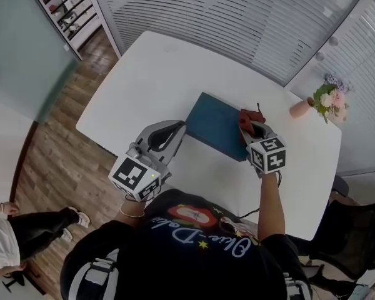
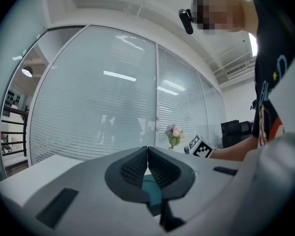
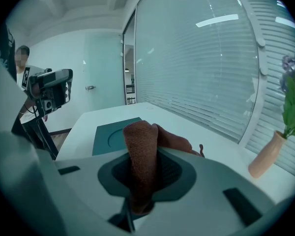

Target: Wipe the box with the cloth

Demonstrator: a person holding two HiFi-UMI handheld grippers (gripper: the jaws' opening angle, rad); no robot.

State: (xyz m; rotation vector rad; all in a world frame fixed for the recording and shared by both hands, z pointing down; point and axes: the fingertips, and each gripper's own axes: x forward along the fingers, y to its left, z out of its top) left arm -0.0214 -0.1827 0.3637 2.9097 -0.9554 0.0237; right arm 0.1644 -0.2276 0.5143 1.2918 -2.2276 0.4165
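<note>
A flat teal box (image 1: 215, 125) lies on the white table (image 1: 162, 74), also seen in the right gripper view as the box (image 3: 113, 135) with a round mark on its lid. My right gripper (image 1: 249, 129) hangs over the box's right edge, shut on a reddish-brown cloth (image 1: 245, 118). The cloth (image 3: 143, 154) is pinched between the jaws and bulges out ahead of them. My left gripper (image 1: 175, 130) sits just left of the box, its jaws pressed together with nothing in them; a sliver of the teal box (image 2: 151, 191) shows beneath the fingertips (image 2: 147, 154).
A pink vase with flowers (image 1: 325, 102) stands at the table's right side; the vase (image 3: 264, 159) is right of the cloth. White blinds run behind the table. A person (image 1: 12, 230) stands on the wood floor at left, and a camera on a tripod (image 3: 46, 95) is nearby.
</note>
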